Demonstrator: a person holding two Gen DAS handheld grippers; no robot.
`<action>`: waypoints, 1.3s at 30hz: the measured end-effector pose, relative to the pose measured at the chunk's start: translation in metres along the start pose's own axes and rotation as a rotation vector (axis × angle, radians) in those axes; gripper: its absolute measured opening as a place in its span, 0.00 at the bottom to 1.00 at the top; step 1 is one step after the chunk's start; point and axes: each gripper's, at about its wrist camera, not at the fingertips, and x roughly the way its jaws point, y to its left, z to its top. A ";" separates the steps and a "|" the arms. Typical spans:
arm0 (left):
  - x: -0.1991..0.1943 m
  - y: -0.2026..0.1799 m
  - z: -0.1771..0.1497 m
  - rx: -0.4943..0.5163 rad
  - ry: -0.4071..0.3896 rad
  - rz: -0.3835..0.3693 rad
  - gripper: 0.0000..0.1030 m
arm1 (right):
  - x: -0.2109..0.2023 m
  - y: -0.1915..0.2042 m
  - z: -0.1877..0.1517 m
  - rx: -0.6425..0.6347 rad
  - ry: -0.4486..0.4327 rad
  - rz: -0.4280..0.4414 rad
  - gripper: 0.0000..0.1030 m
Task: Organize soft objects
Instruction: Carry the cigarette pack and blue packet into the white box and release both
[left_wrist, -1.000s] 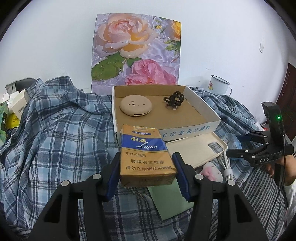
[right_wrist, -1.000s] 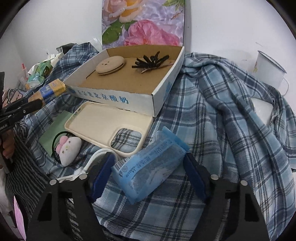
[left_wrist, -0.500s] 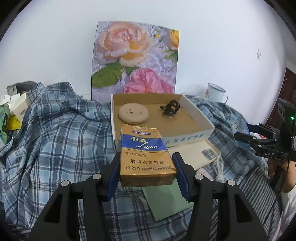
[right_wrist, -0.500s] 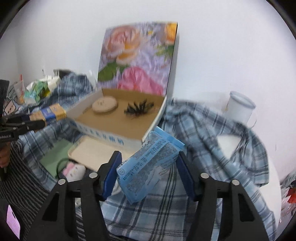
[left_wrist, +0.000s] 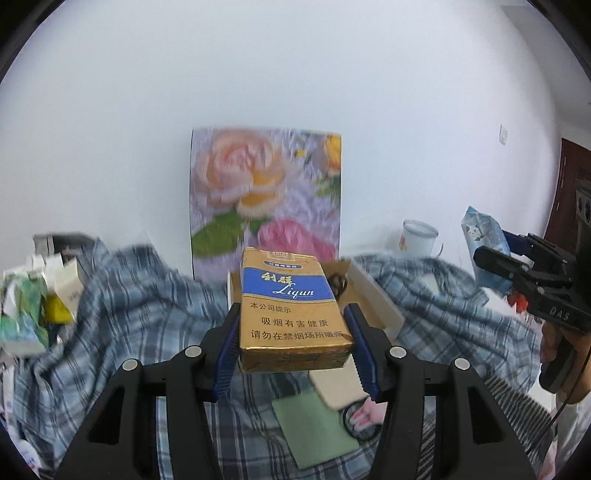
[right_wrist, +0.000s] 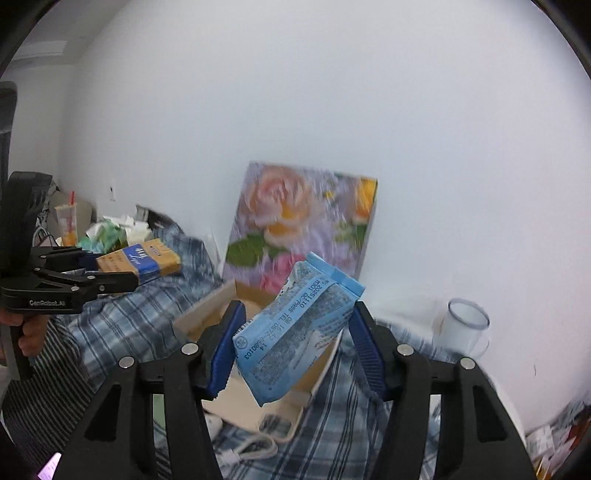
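Observation:
My left gripper (left_wrist: 293, 345) is shut on a gold and blue cigarette pack (left_wrist: 291, 310) and holds it up in the air above the plaid cloth; the pack also shows in the right wrist view (right_wrist: 142, 260). My right gripper (right_wrist: 295, 350) is shut on a light blue tissue packet (right_wrist: 295, 332), raised above the cardboard box (right_wrist: 207, 317). The packet also shows at the right of the left wrist view (left_wrist: 484, 243). The cardboard box (left_wrist: 373, 295) lies behind the cigarette pack, mostly hidden.
A flowered board (left_wrist: 266, 199) leans on the white wall. A white mug (left_wrist: 419, 240) stands to the right. A cream phone case (left_wrist: 336, 384), a green card (left_wrist: 314, 428) and a pink toy (left_wrist: 365, 413) lie on the plaid cloth (left_wrist: 147, 317). Clutter (left_wrist: 33, 295) sits at the left.
Both grippers have risen well above the cloth with their objects still held. The tissue packet has left the cloth, and the box and cloth now appear lower in both views.

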 end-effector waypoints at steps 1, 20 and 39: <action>-0.003 -0.002 0.005 0.007 -0.012 0.001 0.55 | -0.003 0.001 0.005 0.000 -0.020 0.003 0.55; -0.027 -0.038 0.096 0.079 -0.244 0.039 0.55 | -0.016 0.003 0.092 0.005 -0.270 0.042 0.55; 0.043 -0.033 0.110 0.086 -0.197 0.062 0.55 | 0.052 -0.006 0.095 0.063 -0.237 0.099 0.55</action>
